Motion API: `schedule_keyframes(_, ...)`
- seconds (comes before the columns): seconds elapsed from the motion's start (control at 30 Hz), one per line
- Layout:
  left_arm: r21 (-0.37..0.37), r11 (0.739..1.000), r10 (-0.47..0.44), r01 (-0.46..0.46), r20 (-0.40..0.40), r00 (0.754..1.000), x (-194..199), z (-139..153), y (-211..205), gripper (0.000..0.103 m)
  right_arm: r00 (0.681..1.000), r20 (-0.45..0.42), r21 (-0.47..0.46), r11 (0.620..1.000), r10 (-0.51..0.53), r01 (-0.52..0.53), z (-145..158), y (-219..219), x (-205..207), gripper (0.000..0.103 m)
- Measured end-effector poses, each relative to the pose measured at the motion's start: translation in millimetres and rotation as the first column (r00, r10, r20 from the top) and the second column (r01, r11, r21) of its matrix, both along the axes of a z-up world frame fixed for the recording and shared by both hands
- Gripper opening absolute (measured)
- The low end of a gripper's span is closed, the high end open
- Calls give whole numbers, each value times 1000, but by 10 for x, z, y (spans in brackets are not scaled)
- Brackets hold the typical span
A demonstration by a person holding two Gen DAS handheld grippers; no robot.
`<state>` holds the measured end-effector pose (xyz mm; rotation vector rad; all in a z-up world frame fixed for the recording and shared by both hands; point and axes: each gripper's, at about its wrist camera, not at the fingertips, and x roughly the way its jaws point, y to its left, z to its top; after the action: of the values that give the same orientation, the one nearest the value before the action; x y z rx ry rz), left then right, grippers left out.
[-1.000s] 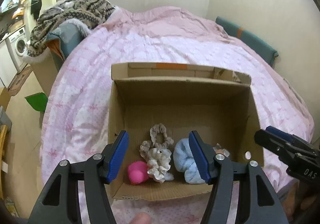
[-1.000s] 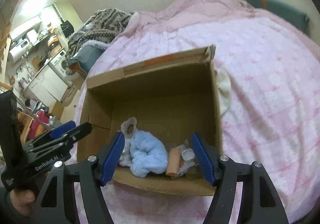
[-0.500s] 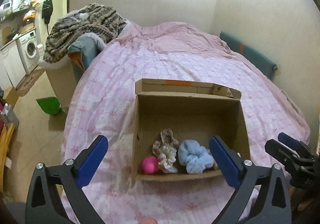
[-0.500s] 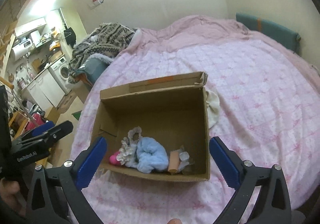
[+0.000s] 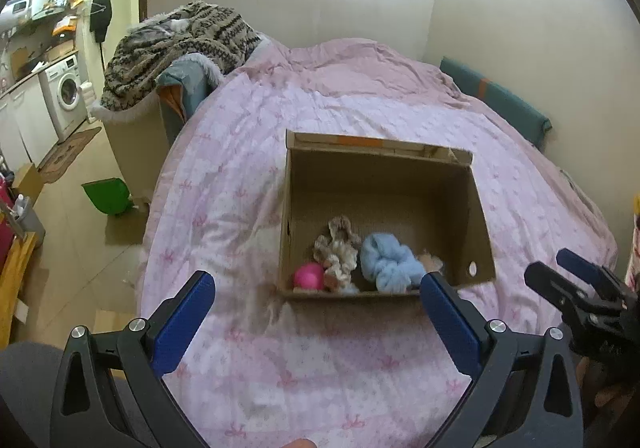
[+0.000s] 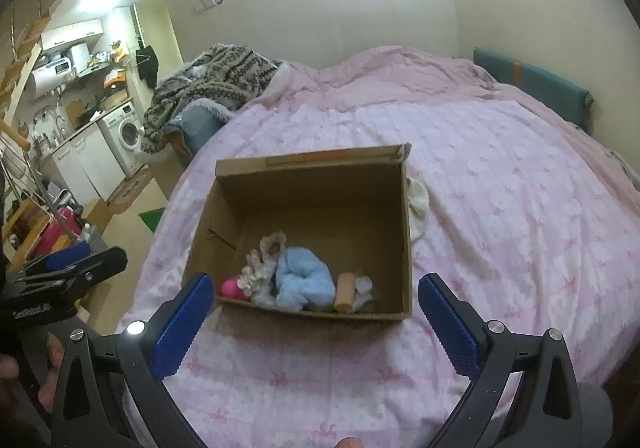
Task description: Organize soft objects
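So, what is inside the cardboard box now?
The cardboard box holds a pink ball, a beige scrunchie, a blue scrunchie and a peach tube. Anything beneath them is covered.

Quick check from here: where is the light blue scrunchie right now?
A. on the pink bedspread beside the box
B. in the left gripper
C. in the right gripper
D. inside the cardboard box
D: the light blue scrunchie lies on the floor of the cardboard box, between the beige scrunchies and a tan tube.
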<state>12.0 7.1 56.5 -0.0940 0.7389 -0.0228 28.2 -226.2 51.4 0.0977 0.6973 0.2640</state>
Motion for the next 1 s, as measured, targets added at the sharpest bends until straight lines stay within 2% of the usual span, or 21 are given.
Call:
schedule_keyframes(0.1, 32, 999, 6, -6, -10, 1000, -25, -111, -17, 102, 1000, -8, -5, 1000, -10, 10, -104, 12, -29, 103)
schedule_keyframes(0.33, -8, 999, 35, -35, -8, 999, 32, -232, 35, 102, 999, -29, 0, 999, -37, 37, -216, 6, 3, 103)
schedule_keyframes(0.5, -4, 1000, 22, -23, -11, 1000, 43, -247, 7, 102, 997, -58, 11, 999, -52, 52, -290, -7, 49, 103)
schedule_keyframes(1.0, -17, 1000, 14, -15, -24, 1000, 40, -272, 5, 102, 998, -43, -26, 999, -36, 35, -295, 54, 40, 103)
